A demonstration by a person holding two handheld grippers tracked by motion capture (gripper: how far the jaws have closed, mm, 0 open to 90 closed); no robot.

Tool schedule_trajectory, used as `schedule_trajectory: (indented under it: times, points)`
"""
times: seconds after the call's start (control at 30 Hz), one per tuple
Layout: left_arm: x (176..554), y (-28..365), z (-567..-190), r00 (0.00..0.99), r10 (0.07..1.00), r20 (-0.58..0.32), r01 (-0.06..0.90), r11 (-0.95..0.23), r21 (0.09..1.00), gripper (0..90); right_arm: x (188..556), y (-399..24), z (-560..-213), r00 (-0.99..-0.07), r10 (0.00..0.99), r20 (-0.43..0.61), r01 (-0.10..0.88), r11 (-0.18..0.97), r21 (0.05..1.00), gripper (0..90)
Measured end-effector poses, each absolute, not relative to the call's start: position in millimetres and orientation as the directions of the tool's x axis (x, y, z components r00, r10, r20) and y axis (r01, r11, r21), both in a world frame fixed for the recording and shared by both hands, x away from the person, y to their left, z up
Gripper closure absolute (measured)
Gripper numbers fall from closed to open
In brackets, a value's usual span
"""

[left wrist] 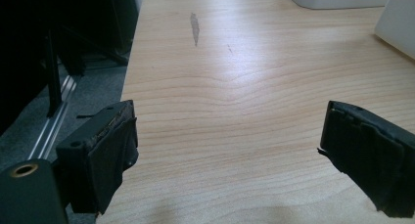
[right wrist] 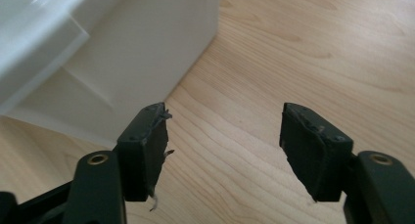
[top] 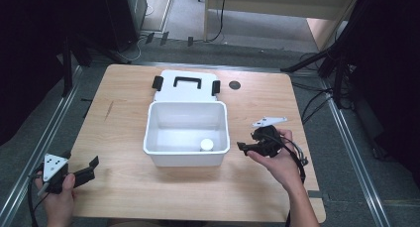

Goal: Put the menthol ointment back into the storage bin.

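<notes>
A white plastic box (top: 186, 155) stands open in the middle of the wooden table (top: 124, 187). A small white round item (top: 206, 144) lies in its near right corner. Its lid (top: 168, 90), with a black handle and black latches, lies flat just behind it. My right gripper (top: 242, 148) is held to the right of the box, jaws pointing at its side wall (right wrist: 142, 53); the right gripper (right wrist: 225, 136) is open with only bare wood between its pads. My left gripper (top: 91, 168) rests near the front left corner, and the left gripper (left wrist: 230, 136) is wide open and empty.
A black round disc (top: 234, 85) sits on the table behind the box at the right. A dark streak (left wrist: 195, 27) marks the wood on the left side. Metal rails and cables run along the floor on both sides of the table.
</notes>
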State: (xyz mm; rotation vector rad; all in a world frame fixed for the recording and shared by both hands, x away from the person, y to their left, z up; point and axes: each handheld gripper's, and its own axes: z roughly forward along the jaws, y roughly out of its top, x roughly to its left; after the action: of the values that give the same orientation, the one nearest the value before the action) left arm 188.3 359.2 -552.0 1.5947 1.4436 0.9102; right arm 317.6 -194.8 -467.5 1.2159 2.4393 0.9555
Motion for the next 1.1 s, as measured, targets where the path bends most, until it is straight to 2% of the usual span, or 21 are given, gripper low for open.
schedule_trajectory:
  times: [0.27,0.53,1.1]
  points:
    - [188.1,359.0,-551.8,0.096,0.995,0.010,0.436,-0.051,0.898,7.8,301.0,-222.7,-507.2,-0.536,0.836,0.119,0.631,0.303,0.715,22.8]
    - [188.0,358.3,-551.8,0.097,0.995,0.021,0.434,-0.061,0.899,7.8,283.6,-251.9,-525.4,-0.489,0.861,0.136,0.615,0.230,0.754,21.9]
    - [187.8,356.0,-551.7,0.097,0.995,0.039,0.436,-0.078,0.897,7.8,251.3,-328.5,-546.3,-0.349,0.921,0.173,0.655,0.107,0.748,22.3]
